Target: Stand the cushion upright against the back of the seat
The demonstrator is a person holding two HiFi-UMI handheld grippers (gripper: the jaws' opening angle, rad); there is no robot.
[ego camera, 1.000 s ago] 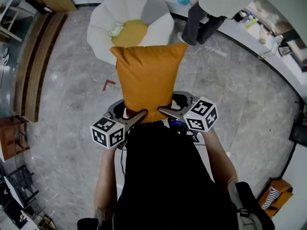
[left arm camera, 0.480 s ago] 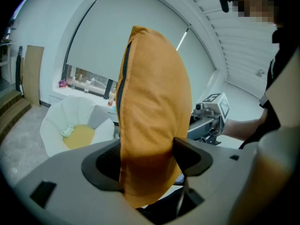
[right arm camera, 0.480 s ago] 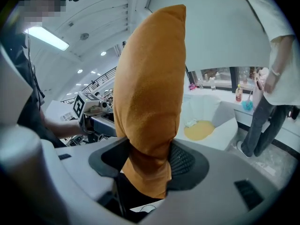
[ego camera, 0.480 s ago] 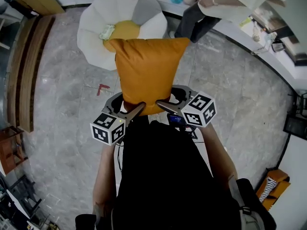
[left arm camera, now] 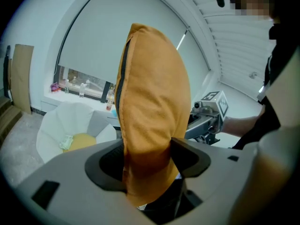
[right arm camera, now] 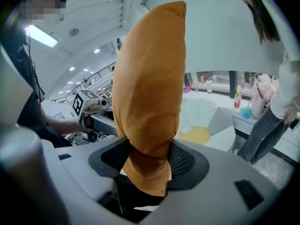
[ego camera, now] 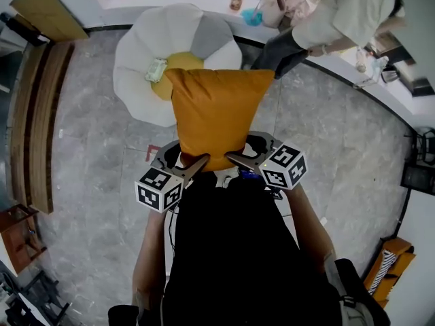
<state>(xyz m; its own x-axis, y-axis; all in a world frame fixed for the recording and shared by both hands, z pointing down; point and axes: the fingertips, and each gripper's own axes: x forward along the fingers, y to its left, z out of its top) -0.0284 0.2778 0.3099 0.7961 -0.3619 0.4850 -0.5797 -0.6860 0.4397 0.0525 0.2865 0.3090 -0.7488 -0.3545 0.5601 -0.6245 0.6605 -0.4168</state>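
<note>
Cushion: the orange cushion (ego camera: pixel 219 117) is held up off the floor in front of the person, standing on edge with its top corners on the far side. It is near the seat and not on it.
Left gripper: the left gripper (ego camera: pixel 194 163) has the cushion's near lower left corner between its jaws. The jaws are closing, and both pads press into the bunched fabric.
Right gripper: the right gripper (ego camera: pixel 241 158) is clamped on the near lower right corner, with the cloth pinched between the pads and a tail of it hanging below.
Grippers together: the two are just beside each other under the cushion's near edge, with their marker cubes turned outward to left and right.
Zip: a dark zip (left arm camera: pixel 121 78) runs up the cushion's left edge in the left gripper view.
Seat: the white petal-shaped seat (ego camera: pixel 136 66) stands on the far left, its back curving round the far side. A yellow seat pad (ego camera: pixel 183 63) lies in its hollow.
On the pad: a small pale green item (ego camera: pixel 155 70) lies at the left. I cannot tell what it is.
Floor: grey stone tiles (ego camera: pixel 95 148), with a red corner mark (ego camera: pixel 151 151) just left of the left gripper.
Far right: another person (ego camera: pixel 340 19) stands by the white ledge.
Far left: a long wooden bench (ego camera: pixel 37 121) runs along the wall.
</note>
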